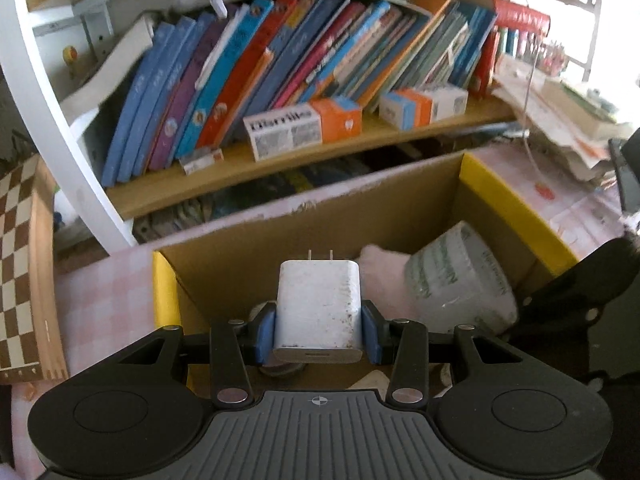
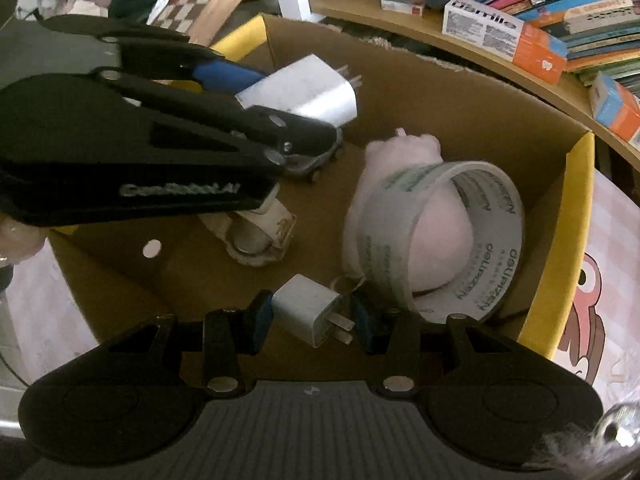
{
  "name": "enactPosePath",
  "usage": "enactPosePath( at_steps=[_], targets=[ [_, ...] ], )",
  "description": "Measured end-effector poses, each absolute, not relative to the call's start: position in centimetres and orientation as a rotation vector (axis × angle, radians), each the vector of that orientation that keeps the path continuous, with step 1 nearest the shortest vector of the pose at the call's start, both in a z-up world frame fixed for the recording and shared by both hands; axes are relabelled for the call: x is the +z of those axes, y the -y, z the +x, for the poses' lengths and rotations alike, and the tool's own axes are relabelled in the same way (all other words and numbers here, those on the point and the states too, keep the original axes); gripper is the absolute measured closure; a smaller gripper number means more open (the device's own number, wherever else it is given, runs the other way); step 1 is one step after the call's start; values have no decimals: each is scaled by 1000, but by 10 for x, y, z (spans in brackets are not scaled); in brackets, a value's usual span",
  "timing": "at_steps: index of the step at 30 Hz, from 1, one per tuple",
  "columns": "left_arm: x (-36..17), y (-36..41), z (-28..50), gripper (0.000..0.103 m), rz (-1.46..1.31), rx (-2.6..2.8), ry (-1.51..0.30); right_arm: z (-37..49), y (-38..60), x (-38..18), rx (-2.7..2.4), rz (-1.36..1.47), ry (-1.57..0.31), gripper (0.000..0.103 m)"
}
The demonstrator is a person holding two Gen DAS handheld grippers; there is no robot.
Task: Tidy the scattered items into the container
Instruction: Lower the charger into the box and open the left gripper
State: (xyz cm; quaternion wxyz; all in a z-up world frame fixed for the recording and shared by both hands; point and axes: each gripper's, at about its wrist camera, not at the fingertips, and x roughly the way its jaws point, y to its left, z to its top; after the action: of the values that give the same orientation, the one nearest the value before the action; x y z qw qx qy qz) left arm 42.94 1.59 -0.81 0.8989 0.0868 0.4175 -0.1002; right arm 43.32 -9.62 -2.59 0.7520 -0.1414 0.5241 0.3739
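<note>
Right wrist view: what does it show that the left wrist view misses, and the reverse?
Only the right wrist view shows the small charger in the right gripper.

Only the left wrist view shows the white shelf frame beside the books.

Both show the cardboard box, the tape roll, the pink toy and the big charger clamped in the left gripper.

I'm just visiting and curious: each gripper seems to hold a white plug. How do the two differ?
The left charger is larger and flatter; the right charger is small and cube-like. The left one's prongs point straight ahead from its hand-held gripper; the right one's angle sideways toward a jaw. Both are white, two-pronged and held over the cardboard box.
</note>
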Motion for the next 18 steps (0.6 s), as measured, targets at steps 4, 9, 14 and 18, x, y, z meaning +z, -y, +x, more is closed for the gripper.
enactPosePath(
  at_steps=[4, 9, 14, 18],
  targets=[
    [-16, -14, 437, 61, 177, -217, -901, 435, 95, -27, 837, -309, -1159, 63],
    [-26, -13, 445, 61, 177, -229, -953, 436, 97, -27, 840, -283, -1169, 63],
    [-27, -10, 444, 61, 193, -240, -963, 437, 98, -27, 837, -279, -1167, 63],
    [-30, -6, 446, 61, 219, -245, -985, 439, 99, -27, 828, -261, -1169, 63]
  ],
)
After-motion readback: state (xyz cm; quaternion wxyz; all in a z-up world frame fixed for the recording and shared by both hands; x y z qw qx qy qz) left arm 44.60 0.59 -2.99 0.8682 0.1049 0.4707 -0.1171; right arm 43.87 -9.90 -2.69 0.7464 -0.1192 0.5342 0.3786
